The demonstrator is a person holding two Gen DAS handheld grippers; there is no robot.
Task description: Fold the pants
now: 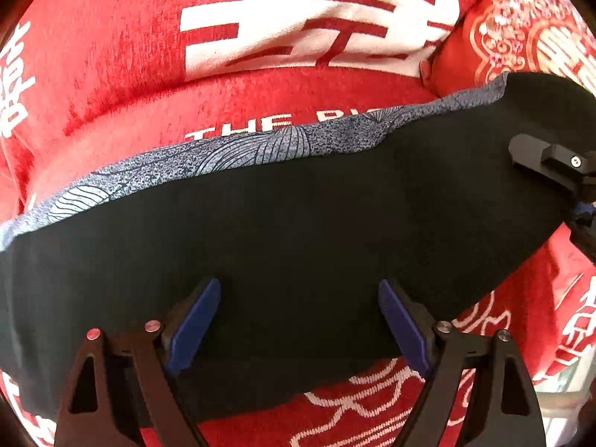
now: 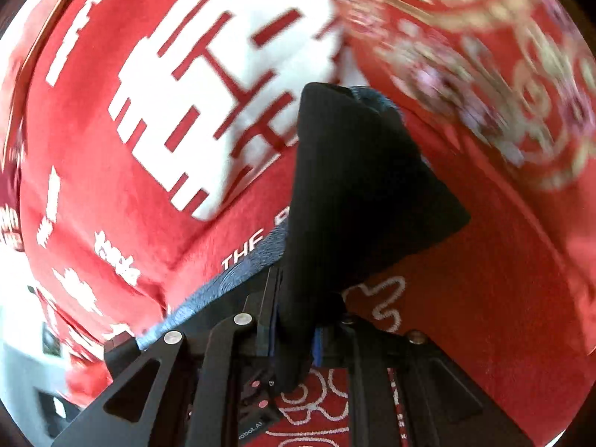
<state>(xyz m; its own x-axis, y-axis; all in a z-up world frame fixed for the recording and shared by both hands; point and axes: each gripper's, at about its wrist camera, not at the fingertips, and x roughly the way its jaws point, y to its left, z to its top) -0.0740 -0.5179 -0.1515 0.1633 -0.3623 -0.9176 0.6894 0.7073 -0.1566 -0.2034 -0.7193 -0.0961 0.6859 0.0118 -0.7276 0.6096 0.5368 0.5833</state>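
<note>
Black pants (image 1: 298,231) with a blue-grey patterned inner band (image 1: 231,152) lie stretched across a red bedspread. My left gripper (image 1: 298,320) is open, its blue pads (image 1: 193,324) spread wide just above the pants' near edge. My right gripper (image 2: 294,335) is shut on the pants (image 2: 354,193), pinching a fold of black fabric that stands up between the fingers. The right gripper also shows at the far right of the left wrist view (image 1: 551,164), at the pants' end.
The red bedspread (image 1: 111,56) carries large white characters and lettering. A red embroidered pillow (image 1: 521,37) lies at the back right. A pale floor or furniture edge (image 2: 22,354) shows at the lower left of the right wrist view.
</note>
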